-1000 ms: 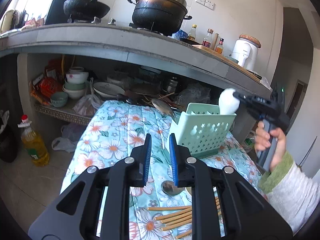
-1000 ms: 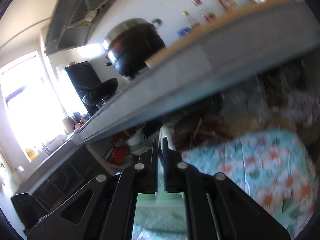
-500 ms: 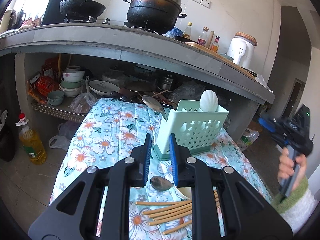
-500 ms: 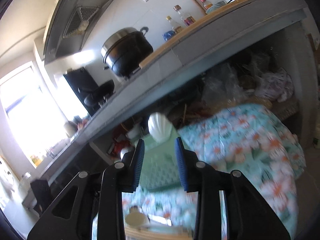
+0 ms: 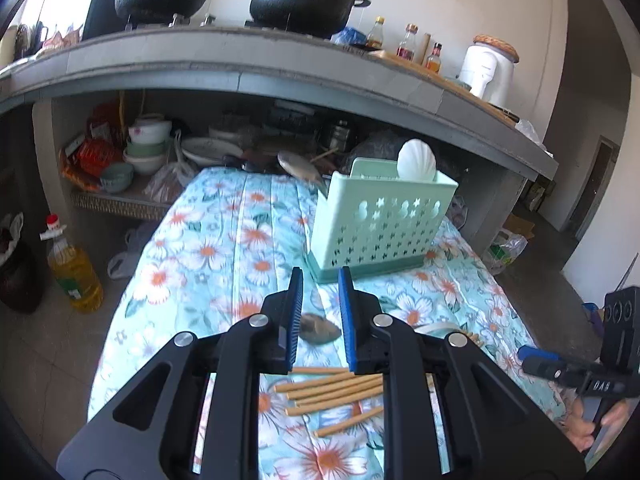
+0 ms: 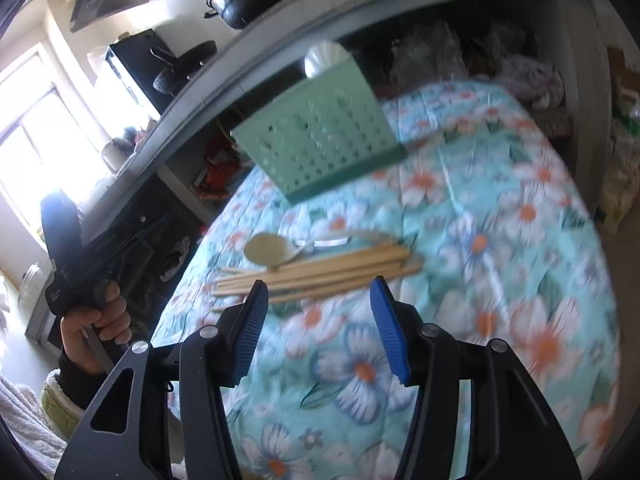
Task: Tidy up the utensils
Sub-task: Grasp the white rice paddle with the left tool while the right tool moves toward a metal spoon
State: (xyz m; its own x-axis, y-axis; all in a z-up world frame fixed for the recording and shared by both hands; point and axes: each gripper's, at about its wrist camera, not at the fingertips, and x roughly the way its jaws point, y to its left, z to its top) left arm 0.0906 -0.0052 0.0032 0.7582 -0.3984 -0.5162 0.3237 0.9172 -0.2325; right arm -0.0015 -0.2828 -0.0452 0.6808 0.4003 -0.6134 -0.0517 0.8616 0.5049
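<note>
Right gripper (image 6: 320, 320): jaws just opened wide, empty. We count about seven chopsticks (image 6: 320, 270) lying crosswise, near side of caddy (image 6: 316, 140).

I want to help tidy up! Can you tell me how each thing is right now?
Green basket: upright on the flowery cloth, a white shell-shaped spoon standing in it.
Chopsticks: lying loose in a heap on the cloth.
Pale spoon: lying beside the chopsticks.
Metal spoon: lying on the cloth.
Left tongs: slightly apart, empty.
Right tongs: just been opening, empty.
</note>
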